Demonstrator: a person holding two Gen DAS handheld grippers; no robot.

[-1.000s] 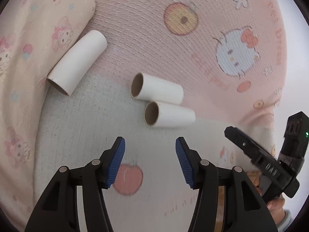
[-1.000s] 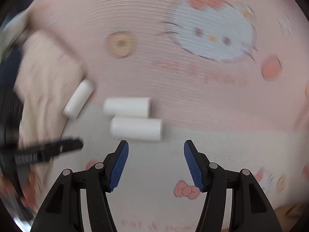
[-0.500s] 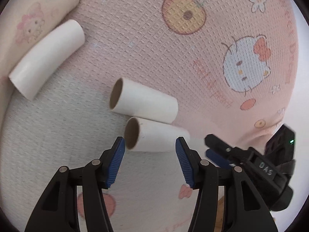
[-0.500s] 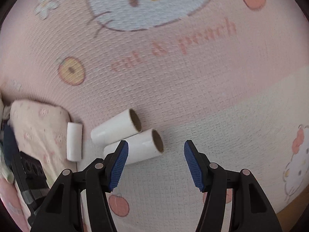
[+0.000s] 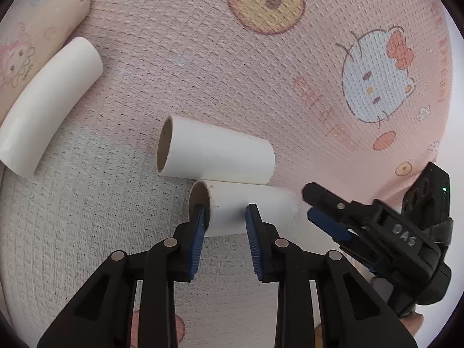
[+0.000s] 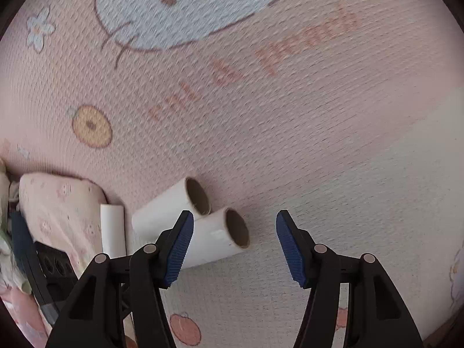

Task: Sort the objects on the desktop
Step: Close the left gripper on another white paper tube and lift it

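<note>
Three white cardboard tubes lie on a pink cartoon-print mat [image 5: 203, 58]. My left gripper [image 5: 224, 220] is shut on the left end of the nearest tube [image 5: 252, 203]; one pad sits at its open mouth, the other against its outer wall. A second tube [image 5: 214, 152] lies touching it just beyond. A third tube [image 5: 49, 107] lies far left. My right gripper [image 6: 235, 232] is open and empty, with the nearest tube's open end [image 6: 220, 237] by its left finger and the second tube [image 6: 171, 206] behind. The right gripper shows in the left wrist view [image 5: 327, 217].
A pink patterned pouch [image 6: 58, 211] lies at the mat's left side, against the third tube [image 6: 113, 232]; it also shows in the left wrist view [image 5: 32, 17]. A dark object [image 6: 55, 266] sits in front of the pouch.
My left gripper moved forward and closed on the nearest tube's end. My right gripper moved closer to the tubes and stayed open.
</note>
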